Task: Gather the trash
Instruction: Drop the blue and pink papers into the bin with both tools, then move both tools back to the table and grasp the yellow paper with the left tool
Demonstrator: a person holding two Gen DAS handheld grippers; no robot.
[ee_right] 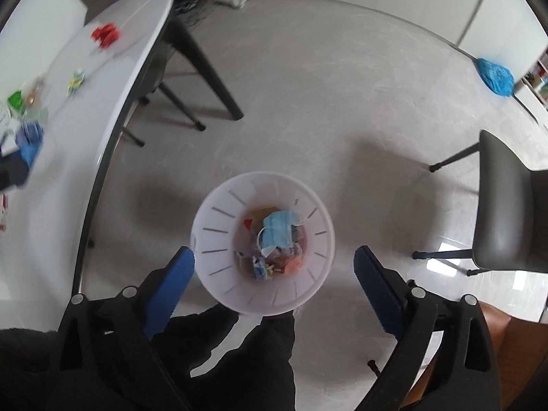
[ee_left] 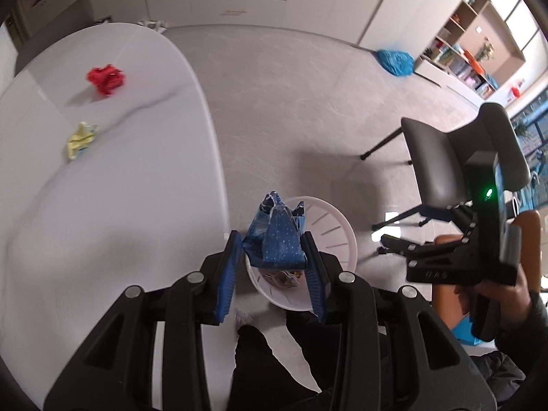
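Observation:
My left gripper (ee_left: 272, 239) is shut on a crumpled blue dotted wrapper (ee_left: 277, 236) and holds it over the white trash bin (ee_left: 342, 233) on the floor beside the table. In the right wrist view the bin (ee_right: 219, 212) sits straight below, holding a blue face mask (ee_right: 277, 229) and mixed scraps. My right gripper (ee_right: 274, 267) is open and empty above the bin. A red crumpled paper (ee_left: 106, 78) and a yellow wrapper (ee_left: 80, 140) lie on the white table (ee_left: 137, 188); both also show in the right wrist view, red (ee_right: 106, 34) and yellow (ee_right: 76, 82).
A grey chair (ee_left: 452, 157) stands right of the bin, also seen in the right wrist view (ee_right: 507, 212). A blue bag (ee_right: 495, 75) lies on the far floor. More items, green and blue (ee_right: 27, 126), sit on the table's left part. Table legs (ee_right: 202, 68) stand behind the bin.

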